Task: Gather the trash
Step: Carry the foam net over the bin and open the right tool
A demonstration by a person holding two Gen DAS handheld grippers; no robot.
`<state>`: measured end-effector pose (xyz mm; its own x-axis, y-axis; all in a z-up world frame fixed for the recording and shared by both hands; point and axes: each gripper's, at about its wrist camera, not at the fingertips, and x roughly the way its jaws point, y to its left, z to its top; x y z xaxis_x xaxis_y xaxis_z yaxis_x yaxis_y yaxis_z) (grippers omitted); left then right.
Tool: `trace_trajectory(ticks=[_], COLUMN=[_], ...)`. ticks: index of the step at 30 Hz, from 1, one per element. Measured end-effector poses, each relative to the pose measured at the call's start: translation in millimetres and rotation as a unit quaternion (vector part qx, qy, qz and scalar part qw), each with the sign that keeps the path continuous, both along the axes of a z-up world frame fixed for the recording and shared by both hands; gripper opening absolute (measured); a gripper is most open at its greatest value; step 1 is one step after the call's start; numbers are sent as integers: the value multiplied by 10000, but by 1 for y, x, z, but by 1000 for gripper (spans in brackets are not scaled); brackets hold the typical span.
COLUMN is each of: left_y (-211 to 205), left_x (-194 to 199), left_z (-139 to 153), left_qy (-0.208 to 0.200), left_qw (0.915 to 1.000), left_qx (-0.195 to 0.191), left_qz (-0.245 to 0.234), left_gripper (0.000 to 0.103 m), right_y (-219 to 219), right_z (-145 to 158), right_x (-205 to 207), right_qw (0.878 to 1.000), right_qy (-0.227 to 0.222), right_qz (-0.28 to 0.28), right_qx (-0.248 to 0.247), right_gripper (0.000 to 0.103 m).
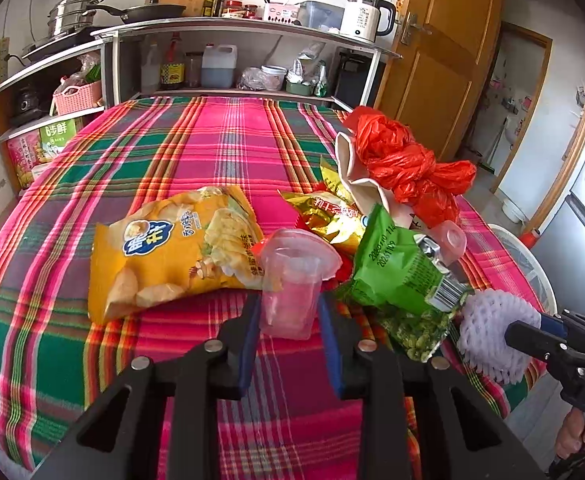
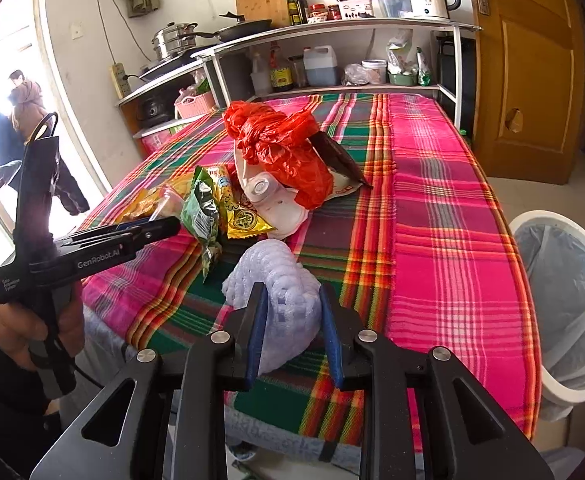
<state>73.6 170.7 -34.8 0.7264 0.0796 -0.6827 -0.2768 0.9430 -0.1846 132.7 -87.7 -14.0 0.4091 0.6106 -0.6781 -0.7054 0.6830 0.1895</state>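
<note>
the surface [image 1: 172, 152], covered in a pink, green and red plaid cloth, filled most of both views, with a white bin [image 2: 564, 304] lined with a clear bag standing just off its right edge. all the trash lay in one heap toward the near right part of the cloth. the yellow chip bag [image 1: 172, 252] was the biggest piece and lay flat on the left side of the heap. behind the heap's middle sat the knotted red plastic bag [image 1: 404, 164], resting on a white pouch [image 1: 356, 176]. in front of the red bag lay a gold snack wrapper [image 1: 324, 216], and beside that a green snack packet [image 1: 396, 268] with a silver torn edge.

just right of the chip bag stood a clear plastic cup [image 1: 292, 280], leaning, its rim toward the heap. the left hand-held gripper [image 1: 288, 312] had its blue pads closed against the cup's sides, partly narrowed, gripping it.

at the near right end of the heap, close to the surface edge nearest the bin, was a white foam fruit net [image 2: 280, 300]. the right hand-held gripper [image 2: 292, 320] had its pads pressed into the net from both sides, squeezing it in a narrow grip. a hand [image 2: 28, 332] held the left tool's handle at the left of the right wrist view.
</note>
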Motion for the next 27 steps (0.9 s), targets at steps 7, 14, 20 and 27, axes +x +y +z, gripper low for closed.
trace_trajectory(ticks=[7,14,20,27], left_y=[-8,-30,-66,-115], left_x=[-16,-28,-17,16], left_z=[14,36,50,57], left_qy=[-152,-391,-557,-632], left_qw=[9998,9991,9975,9921], left_qx=[47,131,97,73], left_qz=[103,-54,-423,-1079], left_gripper=[28,28,28,28], right_y=[-16,-39,-67,-110], right_z=[9,22,23,19], right_x=[-9,-15,-9,11], right_qw=[9998,9987,9964,9899], right_qy=[-105,-257,-323,-295], right_qz=[-136,-378,-734,-1359], right_qx=[99,242,286,280], right_gripper=[25,25,25,25])
